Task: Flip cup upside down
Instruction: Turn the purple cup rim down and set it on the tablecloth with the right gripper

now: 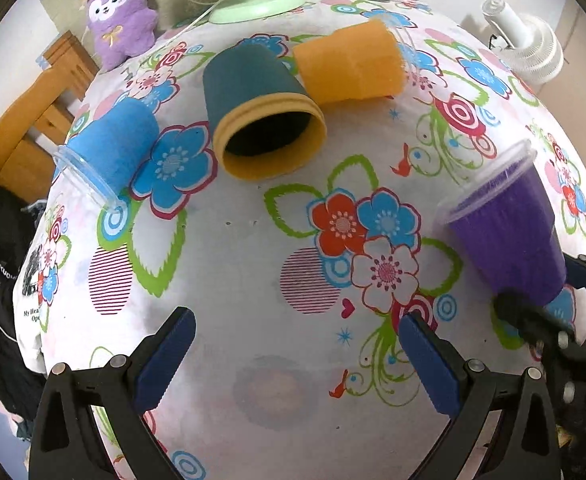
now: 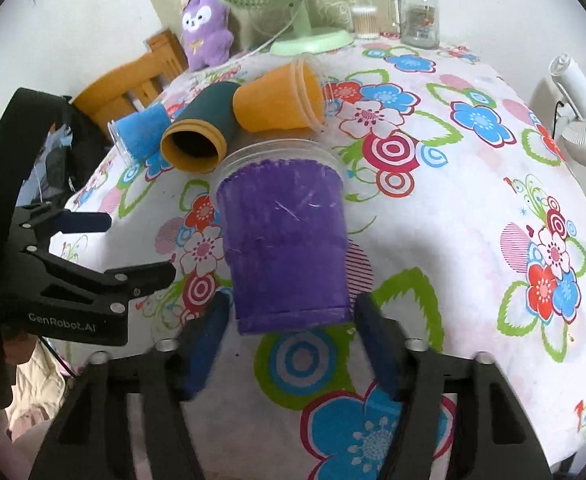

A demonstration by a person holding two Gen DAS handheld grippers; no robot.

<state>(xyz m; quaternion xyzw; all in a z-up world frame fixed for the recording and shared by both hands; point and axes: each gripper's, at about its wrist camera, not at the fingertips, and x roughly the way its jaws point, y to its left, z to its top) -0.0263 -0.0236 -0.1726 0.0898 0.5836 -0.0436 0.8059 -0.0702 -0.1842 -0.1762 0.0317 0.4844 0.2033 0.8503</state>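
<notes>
On the floral table, going left to right, the left gripper (image 1: 297,354) hangs wide open and empty over bare cloth. Right of it, the purple cup (image 2: 285,244) sits clamped between the right gripper (image 2: 289,344) fingers near its base, tilted, rim pointing away. I judge the flip begun but unfinished: the cup is not yet set rim-down.
</notes>
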